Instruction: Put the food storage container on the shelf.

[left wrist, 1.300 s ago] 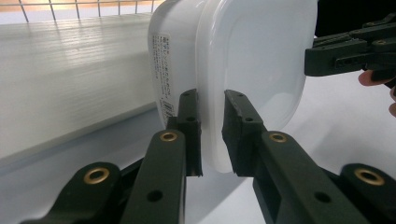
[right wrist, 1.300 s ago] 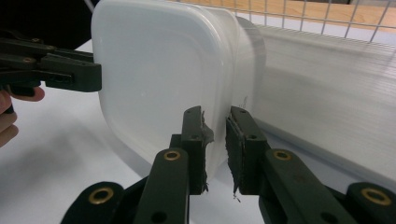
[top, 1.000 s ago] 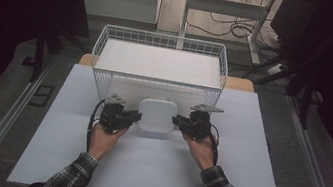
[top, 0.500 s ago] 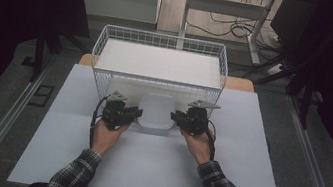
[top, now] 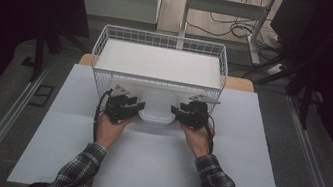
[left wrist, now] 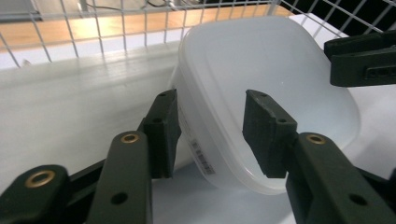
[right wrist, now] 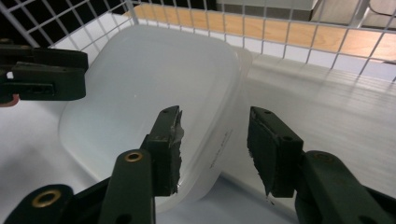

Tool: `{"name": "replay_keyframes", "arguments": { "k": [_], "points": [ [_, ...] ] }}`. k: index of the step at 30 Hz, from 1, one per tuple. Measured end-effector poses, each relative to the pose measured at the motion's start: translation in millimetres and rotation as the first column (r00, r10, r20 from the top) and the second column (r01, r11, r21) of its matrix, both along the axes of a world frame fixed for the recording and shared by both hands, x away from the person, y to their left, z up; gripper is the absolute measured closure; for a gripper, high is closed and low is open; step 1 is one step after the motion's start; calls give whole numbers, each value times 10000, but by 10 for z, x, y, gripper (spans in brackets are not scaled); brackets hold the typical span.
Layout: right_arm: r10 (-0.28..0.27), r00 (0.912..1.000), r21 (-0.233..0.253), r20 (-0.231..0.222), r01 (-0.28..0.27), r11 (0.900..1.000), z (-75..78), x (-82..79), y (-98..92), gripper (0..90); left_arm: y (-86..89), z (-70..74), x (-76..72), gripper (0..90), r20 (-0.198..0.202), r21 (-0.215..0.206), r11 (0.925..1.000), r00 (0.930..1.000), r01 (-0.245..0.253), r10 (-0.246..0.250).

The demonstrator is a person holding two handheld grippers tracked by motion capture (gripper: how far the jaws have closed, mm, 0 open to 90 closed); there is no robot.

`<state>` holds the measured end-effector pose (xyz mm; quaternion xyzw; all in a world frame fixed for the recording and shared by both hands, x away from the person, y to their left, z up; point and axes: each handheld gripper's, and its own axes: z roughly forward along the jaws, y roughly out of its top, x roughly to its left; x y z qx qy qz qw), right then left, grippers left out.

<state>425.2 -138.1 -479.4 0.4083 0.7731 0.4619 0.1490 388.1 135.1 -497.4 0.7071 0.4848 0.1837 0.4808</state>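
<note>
While my left gripper [top: 135, 106] straddles the near-left edge of the white plastic container [top: 157, 107] with jaws parted, my right gripper [top: 179, 112] straddles the opposite edge, equally spread; beyond both stands the wire basket [top: 106, 43].

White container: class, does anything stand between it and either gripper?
Nothing visible does. The left gripper and right gripper each have open jaws straddling an edge of the white container, just in front of the wire basket.
</note>
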Motion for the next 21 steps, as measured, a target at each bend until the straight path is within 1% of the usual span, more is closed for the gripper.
{"name": "replay_keyframes", "arguments": {
  "k": [1,2,3,5,6,9,10,11,12,13,14,16,17,18,19,21],
  "points": [
    [-48,10000,11,27,48,10000,2,10,3,536,-10,10,9,550,47,111,9999,10000,-86,85],
    [-85,9999,-12,91,85,10000,6,17,9,539,-23,23,17,541,114,307,9994,9998,-151,147],
    [-82,9998,-118,194,84,9999,14,21,20,541,-33,35,26,537,166,471,9987,9997,-185,178],
    [-7,9991,-311,419,20,9995,34,32,25,548,-37,45,34,520,182,556,9982,9996,-231,221],
    [-7,9991,-311,419,20,9995,34,32,25,548,-32,50,34,520,192,536,9983,9996,-234,224],
    [18,9991,-116,427,-13,9999,66,37,-13,575,-8,73,11,502,234,457,9988,9996,-188,178],
    [97,9990,-81,433,-94,9999,87,31,-39,606,-10,79,-5,477,226,340,9993,9996,-181,174],
    [97,9990,-81,433,-94,9999,87,31,-39,606,-6,87,-33,477,233,238,9996,9996,-137,132],
    [160,9989,-79,447,-157,9998,99,19,-52,623,5,98,-73,463,332,116,9999,9994,-46,42],
    [255,9985,-48,484,-253,9997,115,-2,-69,648,12,105,-108,440,344,-41,10000,9994,36,-35],
    [350,9982,-13,492,-350,9994,125,-23,-80,676,22,110,-137,411,336,-52,9999,9993,149,-147],
    [558,9971,-90,515,-554,9984,138,-69,-93,729,36,113,-193,359,327,-21,9994,9989,333,-332],
    [648,9966,-134,509,-642,9978,142,-88,-95,758,53,111,-233,334,305,-71,9984,9980,554,-552],
    [810,9953,-150,527,-803,9967,145,-123,-100,797,64,108,-259,300,294,-103,9979,9975,639,-636],
    [904,9945,-159,535,-897,9958,146,-144,-101,815,82,106,-290,284,264,-113,9968,9965,792,-789],
    [1152,9920,-235,513,-1142,9932,146,-201,-100,856,114,101,-375,239,248,-277,9946,9947,1003,-997]
  ]
}}
